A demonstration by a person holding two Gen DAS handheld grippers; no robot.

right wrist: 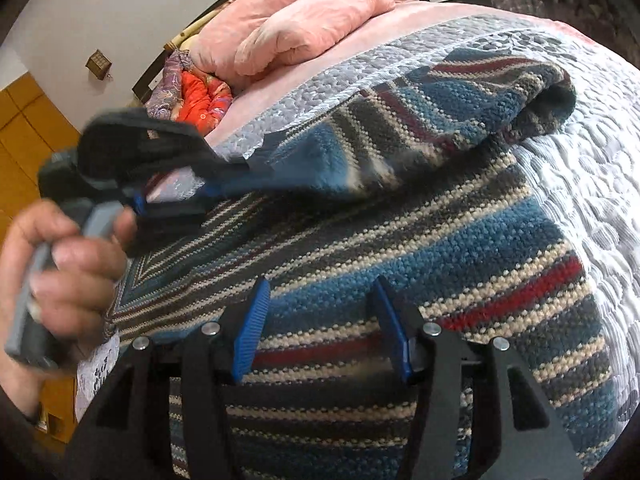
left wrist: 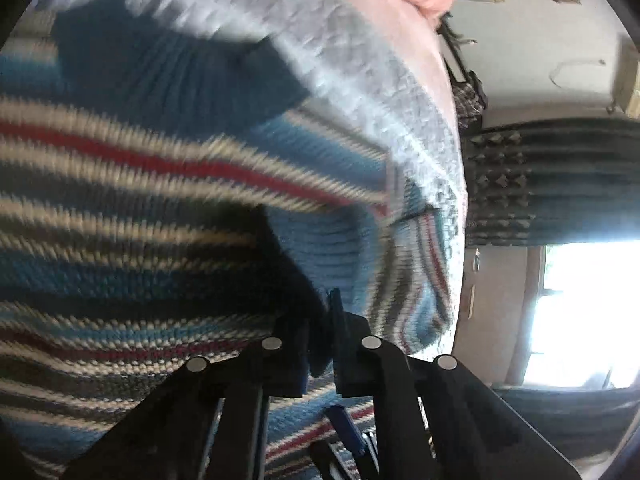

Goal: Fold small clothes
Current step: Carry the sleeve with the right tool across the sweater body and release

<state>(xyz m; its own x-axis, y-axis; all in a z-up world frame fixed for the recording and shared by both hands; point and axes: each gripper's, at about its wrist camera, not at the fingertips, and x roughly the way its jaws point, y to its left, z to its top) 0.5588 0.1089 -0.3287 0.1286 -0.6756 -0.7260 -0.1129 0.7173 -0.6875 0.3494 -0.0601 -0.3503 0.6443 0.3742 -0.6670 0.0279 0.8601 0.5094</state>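
One striped sweater (right wrist: pixel 400 240) is spread on the bed (right wrist: pixel 580 168), over a pale quilted cover. One sleeve, or perhaps a side edge (which cannot be told), is lifted and drawn across the body toward the sweater's far side, its fold line running roughly left to right in the right wrist view. That lifted part is pinched in the left gripper (left wrist: pixel 320 344), jaws nearly shut on dark knit; the person's hand (right wrist: pixel 68 264) is seen on its handle. The right gripper (right wrist: pixel 320 320) is held wide open with nothing between the pads, low over the body, stripes running across its line of sight. The left gripper is judged nearer the working edge, so the coming lay-down turns on it. A pink duvet (right wrist: pixel 296 28) is bunched at the bed's far end.
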